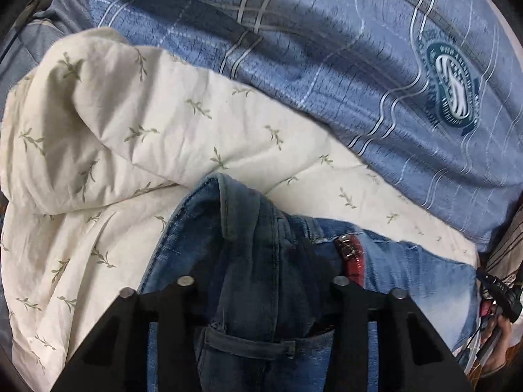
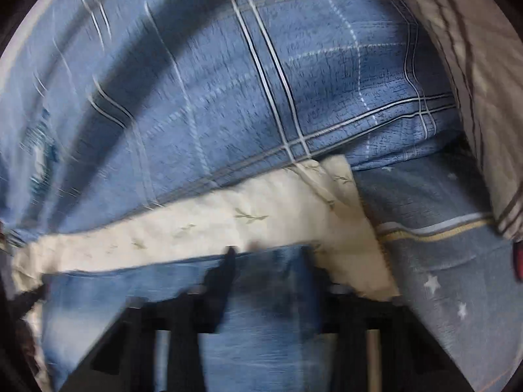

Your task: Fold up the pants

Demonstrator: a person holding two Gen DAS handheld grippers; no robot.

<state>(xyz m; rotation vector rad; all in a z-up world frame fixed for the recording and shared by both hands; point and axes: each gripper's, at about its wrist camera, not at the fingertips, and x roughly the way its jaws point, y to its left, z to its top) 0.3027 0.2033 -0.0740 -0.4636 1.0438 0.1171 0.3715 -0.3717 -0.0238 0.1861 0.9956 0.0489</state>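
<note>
Blue denim jeans point(image 1: 408, 268) lie on a cream leaf-print quilt point(image 1: 147, 124). My left gripper point(image 1: 261, 261) is shut on a bunched-up fold of the jeans' waist part point(image 1: 242, 228) and lifts it; a belt loop and pocket edge show below. In the blurred right wrist view, my right gripper point(image 2: 268, 261) straddles the jeans' pale edge point(image 2: 261, 320); its dark fingers point(image 2: 225, 274) stand apart on either side of the cloth, with denim between them.
A blue plaid duvet point(image 1: 327, 49) with a round teal emblem point(image 1: 452, 93) lies behind the quilt. A grey striped cloth point(image 2: 474, 65) and a star-print blue sheet point(image 2: 441, 261) are at the right. A red object point(image 1: 351, 258) rests on the jeans.
</note>
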